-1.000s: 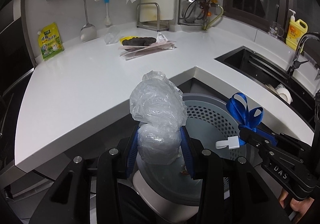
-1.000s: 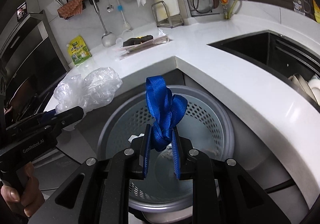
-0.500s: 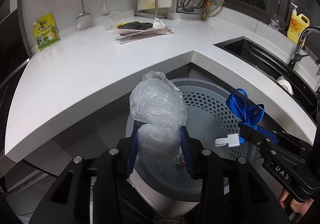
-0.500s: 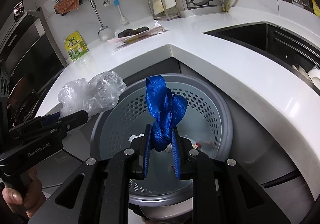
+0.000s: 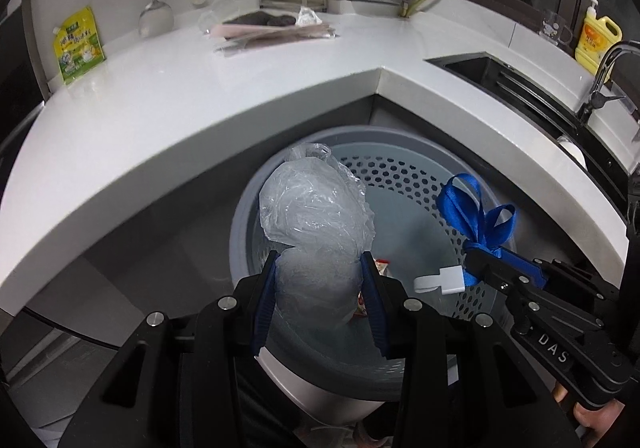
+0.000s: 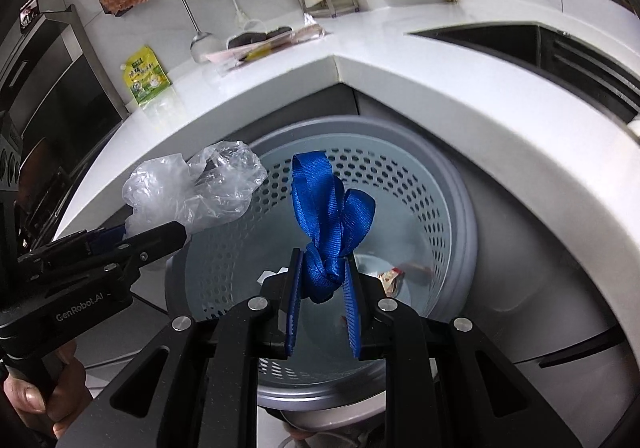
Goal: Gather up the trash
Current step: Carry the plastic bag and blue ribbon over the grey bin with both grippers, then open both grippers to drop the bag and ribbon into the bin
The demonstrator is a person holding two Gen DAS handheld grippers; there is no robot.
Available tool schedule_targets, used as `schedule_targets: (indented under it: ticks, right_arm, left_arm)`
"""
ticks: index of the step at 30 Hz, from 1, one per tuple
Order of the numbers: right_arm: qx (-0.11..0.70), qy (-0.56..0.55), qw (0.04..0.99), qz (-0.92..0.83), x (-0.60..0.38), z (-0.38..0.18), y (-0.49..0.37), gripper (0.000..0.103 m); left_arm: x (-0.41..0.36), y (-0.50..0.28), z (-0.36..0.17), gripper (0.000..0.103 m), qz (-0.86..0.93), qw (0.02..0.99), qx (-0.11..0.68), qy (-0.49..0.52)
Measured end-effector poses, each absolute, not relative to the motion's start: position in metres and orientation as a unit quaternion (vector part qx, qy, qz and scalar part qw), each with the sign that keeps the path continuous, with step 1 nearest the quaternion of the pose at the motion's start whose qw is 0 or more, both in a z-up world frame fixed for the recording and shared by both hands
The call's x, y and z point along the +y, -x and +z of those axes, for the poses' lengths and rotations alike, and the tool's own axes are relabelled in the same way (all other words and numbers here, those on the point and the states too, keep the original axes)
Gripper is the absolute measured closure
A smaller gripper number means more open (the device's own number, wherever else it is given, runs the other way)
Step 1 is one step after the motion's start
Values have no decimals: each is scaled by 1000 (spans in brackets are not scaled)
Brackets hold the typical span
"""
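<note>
My left gripper (image 5: 318,264) is shut on a crumpled clear plastic bag (image 5: 316,216) and holds it over the near left rim of a grey perforated trash bin (image 5: 404,176). My right gripper (image 6: 322,268) is shut on a knotted blue ribbon (image 6: 330,216) above the bin's (image 6: 420,184) opening. The ribbon (image 5: 474,218) also shows in the left wrist view with a white tag (image 5: 440,282) beside it. The bag (image 6: 192,190) shows at the left in the right wrist view. A small wrapper (image 6: 390,280) lies at the bin's bottom.
The bin stands on the floor under the inner corner of a white L-shaped counter (image 5: 200,96). On the counter are a pile of wrappers (image 5: 272,30) and a yellow-green pouch (image 5: 78,44). A dark sink (image 5: 516,84) and yellow soap bottle (image 5: 598,40) are at the right.
Both grippers have moved down and forward with their loads, from near the counter edge to over the bin's opening. Both stay shut.
</note>
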State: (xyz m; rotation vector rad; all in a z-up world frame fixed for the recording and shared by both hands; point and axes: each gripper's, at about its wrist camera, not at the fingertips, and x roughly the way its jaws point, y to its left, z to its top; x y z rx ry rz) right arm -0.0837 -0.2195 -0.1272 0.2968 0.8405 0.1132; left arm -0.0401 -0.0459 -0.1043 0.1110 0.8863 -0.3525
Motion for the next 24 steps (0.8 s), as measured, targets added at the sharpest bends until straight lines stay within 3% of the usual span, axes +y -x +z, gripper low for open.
schedule_targets:
  ticks: [17,20,24]
  right_arm:
    - [420,-147,894,51,-218,-139,77,81]
    - [421,-147,894,50,-218,-140,77,80]
    - [410,-149,899,44,-221,-137,79,56]
  left_arm:
    - [-48,36,-118,61,-167,879,444,-56]
    - [-47,36,-119,57,-167,878,445,-55]
    - [-45,36,-118,40,-165,880,443,-50]
